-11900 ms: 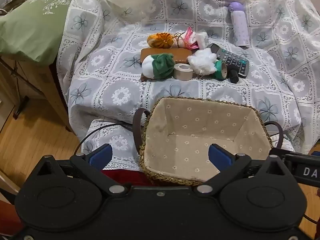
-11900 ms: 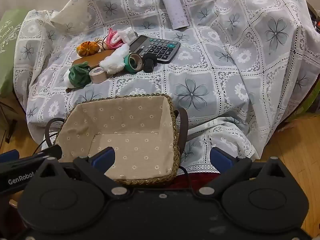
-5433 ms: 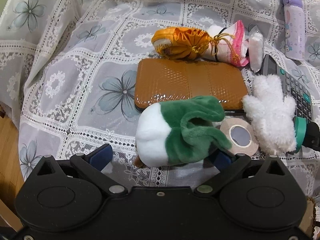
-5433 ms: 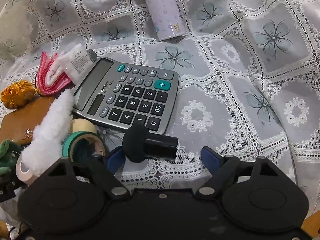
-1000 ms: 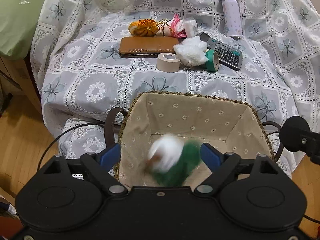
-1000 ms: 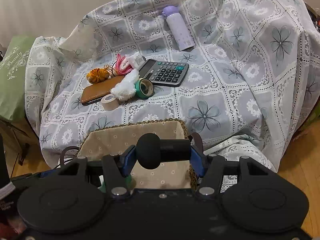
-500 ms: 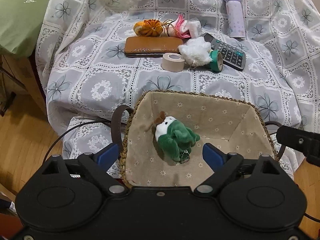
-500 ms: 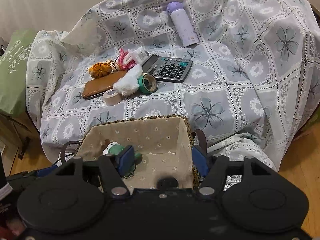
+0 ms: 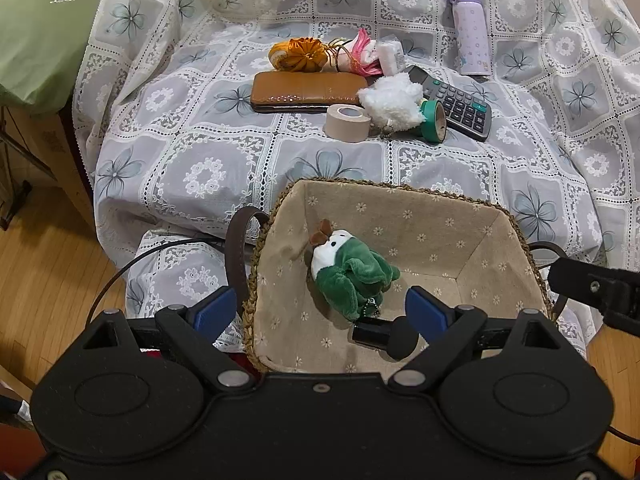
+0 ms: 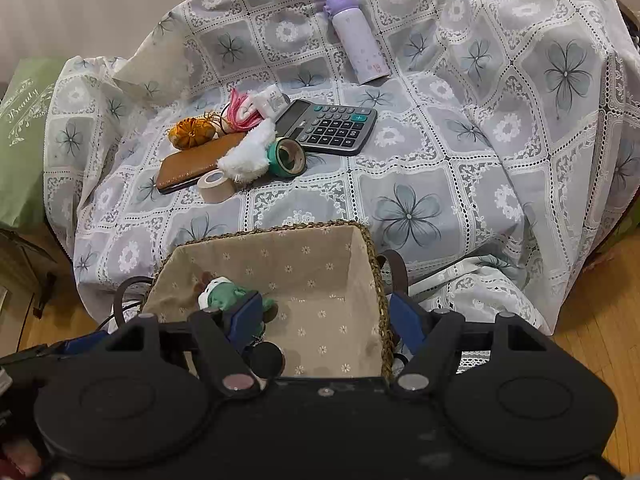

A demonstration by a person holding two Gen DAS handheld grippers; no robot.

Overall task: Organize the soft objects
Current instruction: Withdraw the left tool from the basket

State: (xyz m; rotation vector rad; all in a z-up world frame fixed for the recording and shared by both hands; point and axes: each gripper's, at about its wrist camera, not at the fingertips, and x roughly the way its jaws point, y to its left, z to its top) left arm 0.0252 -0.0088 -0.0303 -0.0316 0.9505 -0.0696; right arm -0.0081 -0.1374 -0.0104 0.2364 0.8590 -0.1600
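Soft objects: green-and-white plush (image 9: pixel 352 272) and black foam-tipped cylinder (image 9: pixel 384 334) lie on the basket (image 9: pixel 496 216) floor.
Left gripper (image 9: pixel 320 310): jaws spread, empty, above basket.
Right gripper (image 10: pixel 326 314): jaws opening, nothing pinched.
Next candidate: white fluffy toy (image 9: pixel 394 104), on the cloth between tape rolls.
Handling: probably light, compressible, non-fragile.
Grip point: across its fluffy middle.
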